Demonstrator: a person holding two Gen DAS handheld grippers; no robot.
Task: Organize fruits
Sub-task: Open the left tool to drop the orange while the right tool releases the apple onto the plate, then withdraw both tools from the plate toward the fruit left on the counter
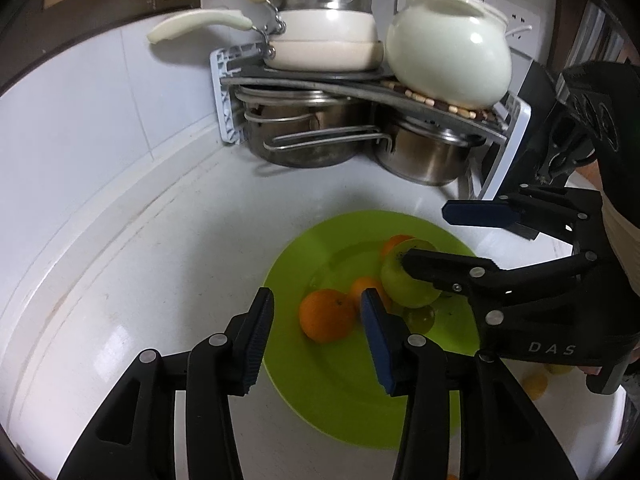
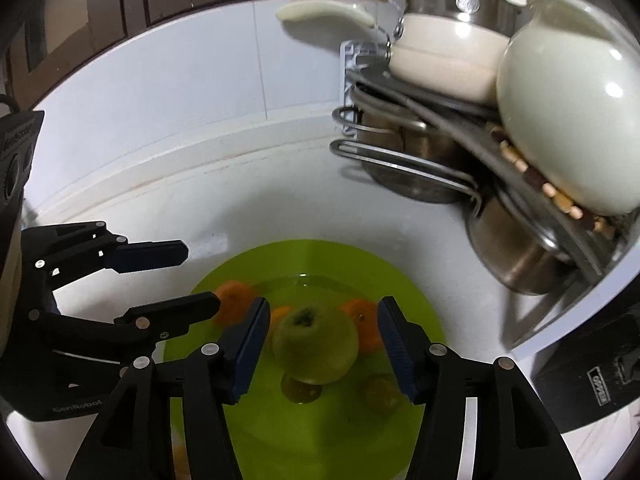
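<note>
A lime-green plate [image 1: 288, 280] [image 2: 400, 280] lies on the white counter. On it are several oranges [image 1: 327, 315] [image 2: 362, 312] and a green apple [image 1: 408, 284] [image 2: 316, 348]. My right gripper [image 2: 320, 344] [image 1: 424, 236] is open, its pads on either side of the apple with gaps showing; the apple looks just above the plate over its reflection. My left gripper [image 1: 316, 336] [image 2: 196, 276] is open and empty, hovering over the plate's near-left side, by the front orange.
A corner rack [image 1: 360, 88] holds steel pots [image 1: 304, 136], white pans with cream handles [image 1: 320, 32] and a white ceramic pot [image 1: 448, 52] [image 2: 568, 112]. A yellow fruit [image 1: 536, 384] lies on the counter to the right. A dark appliance [image 2: 592, 372] stands at right.
</note>
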